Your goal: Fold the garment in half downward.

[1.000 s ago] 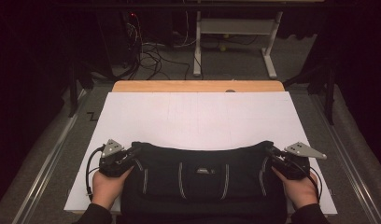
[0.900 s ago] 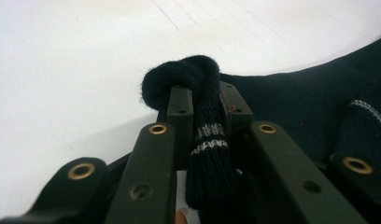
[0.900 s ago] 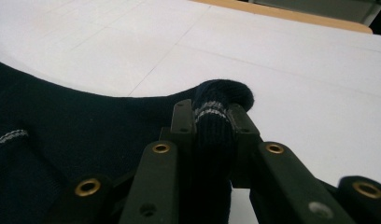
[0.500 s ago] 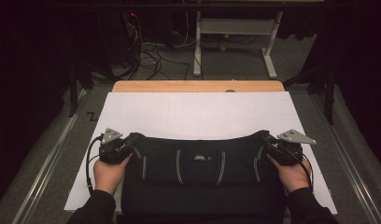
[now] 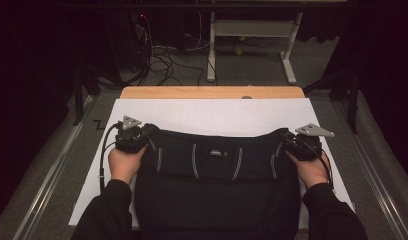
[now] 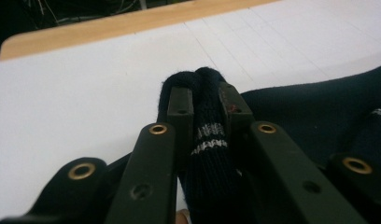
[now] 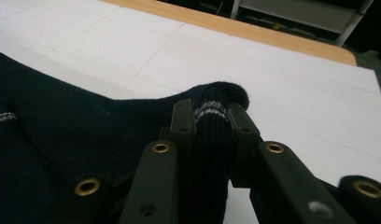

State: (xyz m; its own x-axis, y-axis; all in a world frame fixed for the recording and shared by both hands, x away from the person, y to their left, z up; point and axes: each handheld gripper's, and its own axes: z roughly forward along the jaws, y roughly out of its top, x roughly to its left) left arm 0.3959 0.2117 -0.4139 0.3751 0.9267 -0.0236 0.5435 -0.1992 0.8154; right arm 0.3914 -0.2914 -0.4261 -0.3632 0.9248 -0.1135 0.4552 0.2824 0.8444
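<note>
A black knitted garment (image 5: 217,175) with thin grey stripes lies spread on the white sheet (image 5: 217,117) at the table's near side. My left gripper (image 5: 142,134) is shut on its far left corner, and in the left gripper view the bunched dark knit (image 6: 205,121) with a grey band sits pinched between the jaws. My right gripper (image 5: 291,139) is shut on the far right corner, where the right gripper view shows the knit fold (image 7: 212,116) squeezed between the two jaws. Both hands hold the top edge stretched across the sheet.
The wooden table edge (image 5: 212,92) runs along the far side beyond the white sheet. Behind it stand a white table frame (image 5: 252,45) and loose cables (image 5: 162,55) on the floor. Metal rails (image 5: 47,185) flank the table.
Both grippers have carried the garment's top edge away from the person, farther up the white sheet. The garment now covers more of the sheet.
</note>
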